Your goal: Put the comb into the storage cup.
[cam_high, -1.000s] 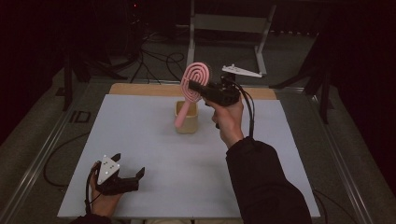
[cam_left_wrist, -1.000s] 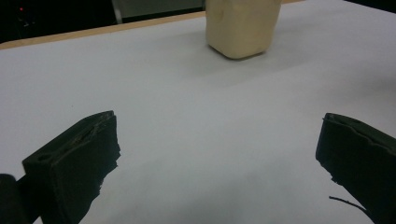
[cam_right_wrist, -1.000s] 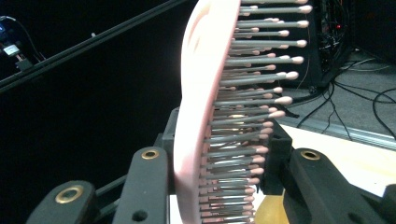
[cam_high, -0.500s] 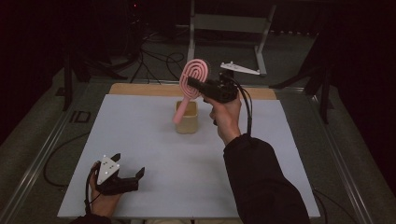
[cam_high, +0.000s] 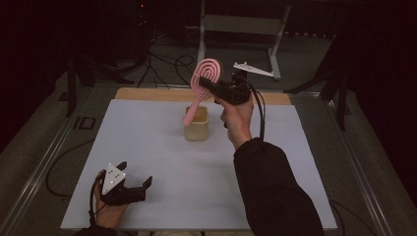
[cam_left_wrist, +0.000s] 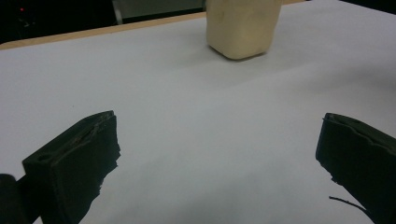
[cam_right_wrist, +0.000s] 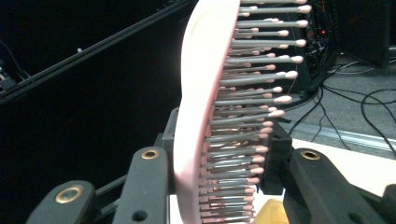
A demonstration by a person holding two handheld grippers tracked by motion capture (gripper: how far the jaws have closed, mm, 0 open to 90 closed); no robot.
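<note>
A pink hairbrush (cam_high: 204,81) is held in the air above a cream cup (cam_high: 196,124) that stands on the white tabletop (cam_high: 157,147), toward its far side. The right gripper (cam_high: 202,83), raised in the person's right hand (cam_high: 236,115), has its fingers clenched on the brush's round head; the handle slants down and its tip hangs at the cup's rim, though whether it touches cannot be told from the high view. In the right gripper view the brush (cam_right_wrist: 205,116) stands edge-on between the two black fingers (cam_right_wrist: 144,186), its pink back to the left and its grey, pink-tipped bristles pointing right.

The left gripper (cam_high: 135,184) rests low at the near left edge of the tabletop, well apart from the cup, a grey three-cornered plate (cam_high: 112,178) on top. Its fingers (cam_left_wrist: 74,163) are spread wide and hold nothing; between them the left gripper view shows bare tabletop (cam_left_wrist: 187,140) and, farther off, the cup (cam_left_wrist: 243,28).
</note>
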